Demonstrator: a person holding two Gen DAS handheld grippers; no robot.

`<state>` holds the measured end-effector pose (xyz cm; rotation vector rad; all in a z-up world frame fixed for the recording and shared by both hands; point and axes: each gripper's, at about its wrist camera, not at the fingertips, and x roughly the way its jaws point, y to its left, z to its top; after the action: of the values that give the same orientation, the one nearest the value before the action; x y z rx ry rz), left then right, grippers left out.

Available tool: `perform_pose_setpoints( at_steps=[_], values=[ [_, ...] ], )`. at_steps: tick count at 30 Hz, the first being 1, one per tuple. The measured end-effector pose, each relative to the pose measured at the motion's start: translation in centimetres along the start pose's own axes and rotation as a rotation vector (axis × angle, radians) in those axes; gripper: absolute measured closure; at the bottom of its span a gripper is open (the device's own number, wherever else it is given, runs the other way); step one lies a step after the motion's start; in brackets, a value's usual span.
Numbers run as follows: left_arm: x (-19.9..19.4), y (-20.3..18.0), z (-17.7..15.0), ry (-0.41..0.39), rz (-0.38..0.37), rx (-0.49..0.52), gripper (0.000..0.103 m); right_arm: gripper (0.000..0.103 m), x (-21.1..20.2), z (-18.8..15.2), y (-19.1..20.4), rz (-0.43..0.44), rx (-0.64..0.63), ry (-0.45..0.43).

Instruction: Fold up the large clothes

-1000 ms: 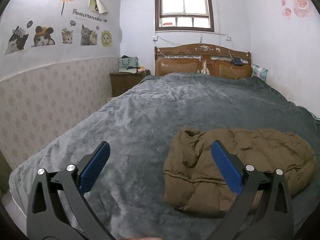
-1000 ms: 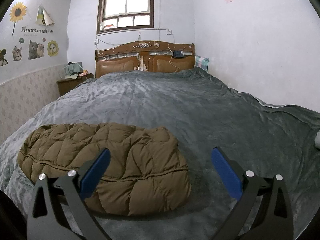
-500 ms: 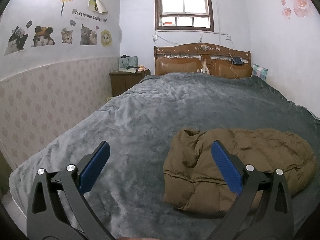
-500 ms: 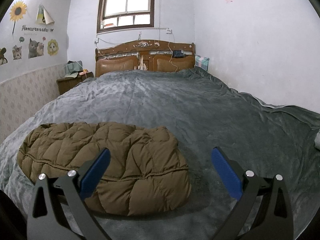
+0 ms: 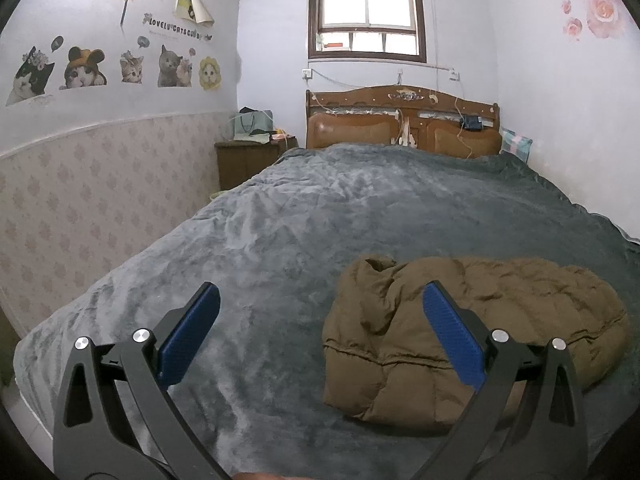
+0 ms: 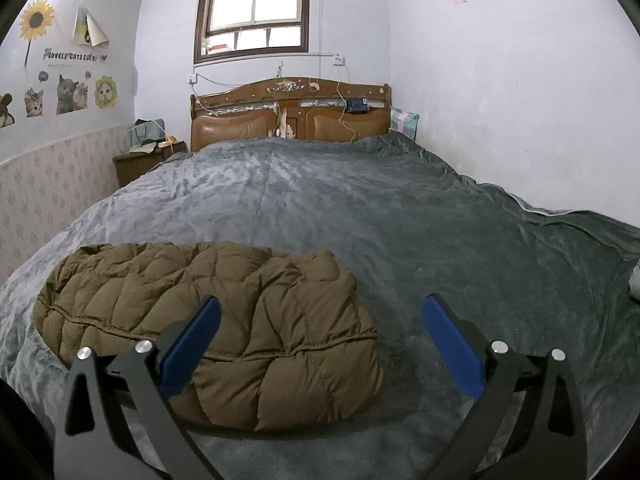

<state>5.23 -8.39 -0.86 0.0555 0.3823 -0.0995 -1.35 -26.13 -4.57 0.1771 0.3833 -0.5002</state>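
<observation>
A brown quilted puffer jacket [image 5: 500, 320] lies folded into a compact bundle near the foot of the bed, on the grey blanket [image 5: 320, 216]. In the left wrist view it sits right of centre, behind the right blue pad. My left gripper [image 5: 320, 308] hovers open above the blanket, left of the jacket, holding nothing. In the right wrist view the same jacket [image 6: 224, 320] fills the lower left. My right gripper [image 6: 320, 316] is open over the jacket's right end, empty, its left pad in front of the fabric.
A wooden headboard [image 6: 288, 116] stands at the far end under a window. A nightstand [image 5: 252, 156] with bags is at the left of the bed. A wall runs along the right side [image 6: 520, 120]. A pale cloth [image 6: 634, 280] shows at the right edge.
</observation>
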Motion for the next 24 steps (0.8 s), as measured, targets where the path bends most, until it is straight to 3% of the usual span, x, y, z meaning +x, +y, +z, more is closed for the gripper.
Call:
perform_pose_setpoints(
  at_steps=[24],
  values=[
    [-0.38, -0.28, -0.01, 0.000, 0.010, 0.002, 0.003, 0.002, -0.07, 0.08, -0.16, 0.001, 0.001, 0.001]
  ],
)
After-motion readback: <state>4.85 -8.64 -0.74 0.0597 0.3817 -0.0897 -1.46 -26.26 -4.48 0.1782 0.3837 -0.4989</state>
